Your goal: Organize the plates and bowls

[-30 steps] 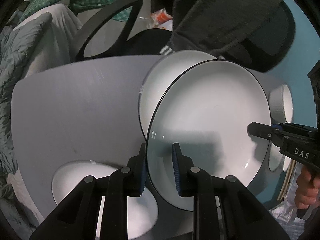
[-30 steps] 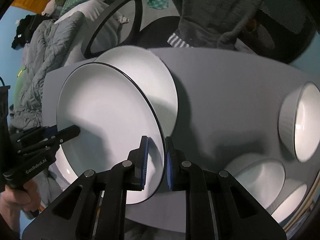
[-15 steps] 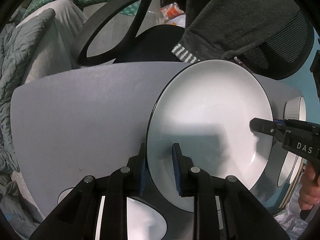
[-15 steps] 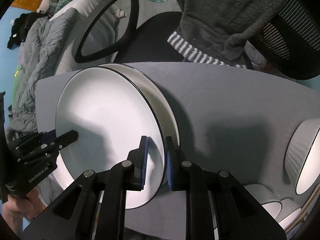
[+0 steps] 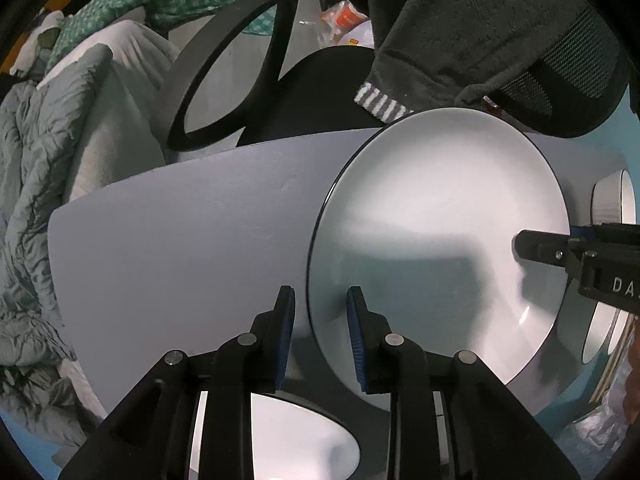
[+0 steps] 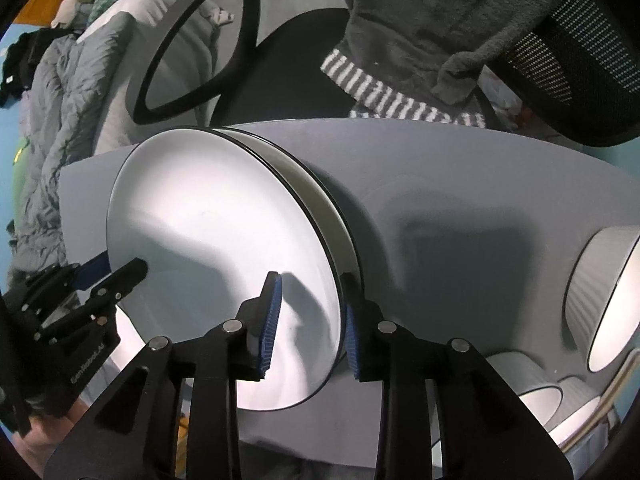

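Note:
A large white plate with a dark rim (image 5: 436, 220) (image 6: 208, 240) rests on top of a second white plate (image 6: 328, 216) on the grey table (image 5: 180, 232). My left gripper (image 5: 320, 336) is open, its jaws straddling the top plate's near rim. My right gripper (image 6: 310, 320) is open too, its jaws straddling the opposite rim of the stack. Each gripper shows in the other's view: the right one in the left wrist view (image 5: 560, 252), the left one in the right wrist view (image 6: 100, 280).
A ribbed white bowl (image 6: 600, 300) stands at the table's right, with more white bowls (image 6: 536, 388) near it. Another white plate (image 5: 288, 440) lies under my left gripper. A black office chair (image 5: 224, 68) with a grey garment (image 6: 420, 40) stands behind the table; bedding (image 5: 36, 168) lies to the left.
Both grippers lowered the held plate onto the second plate and moved it toward the table's far edge. Both grippers' jaws have opened, letting go of the rim.

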